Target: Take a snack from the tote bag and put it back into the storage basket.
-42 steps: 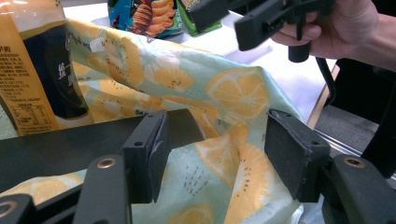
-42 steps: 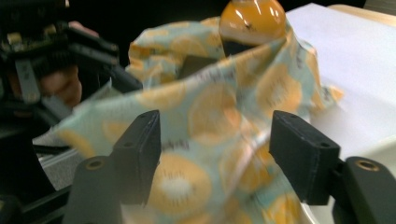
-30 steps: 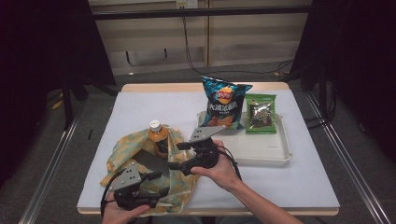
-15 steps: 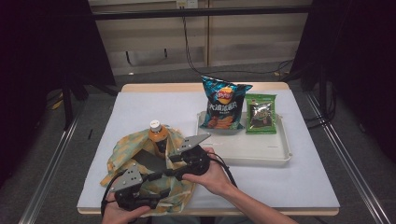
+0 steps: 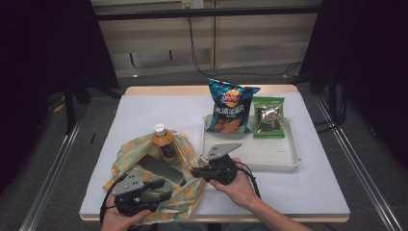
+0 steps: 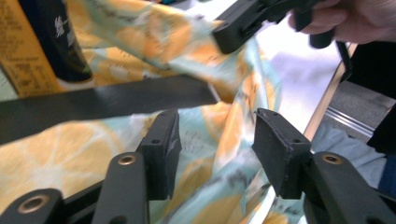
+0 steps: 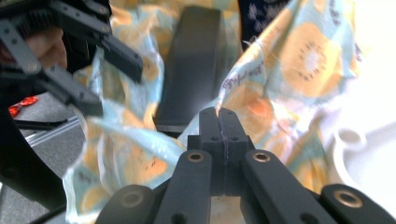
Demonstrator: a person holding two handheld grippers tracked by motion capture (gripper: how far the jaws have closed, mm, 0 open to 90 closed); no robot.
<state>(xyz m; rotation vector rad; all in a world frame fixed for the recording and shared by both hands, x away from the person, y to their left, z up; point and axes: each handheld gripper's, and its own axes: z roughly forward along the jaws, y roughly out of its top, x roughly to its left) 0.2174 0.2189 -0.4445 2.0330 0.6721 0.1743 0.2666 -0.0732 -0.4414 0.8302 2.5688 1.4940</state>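
Crumpled citrus-print cloth bag (image 5: 144,159) (soft, floppy): right tool (image 7: 218,114) clenched on it, left tool (image 6: 212,149) released.

A white tray (image 5: 284,156) is set on the right part of the white table (image 5: 312,192). A blue bag of crisps (image 5: 230,107) and a green snack packet (image 5: 268,117) are propped side by side at the tray's far edge, the green packet lying to the right.

Bag mouth (image 5: 159,178) crowded w/ bottle (image 5: 164,143) & box (image 5: 161,169).
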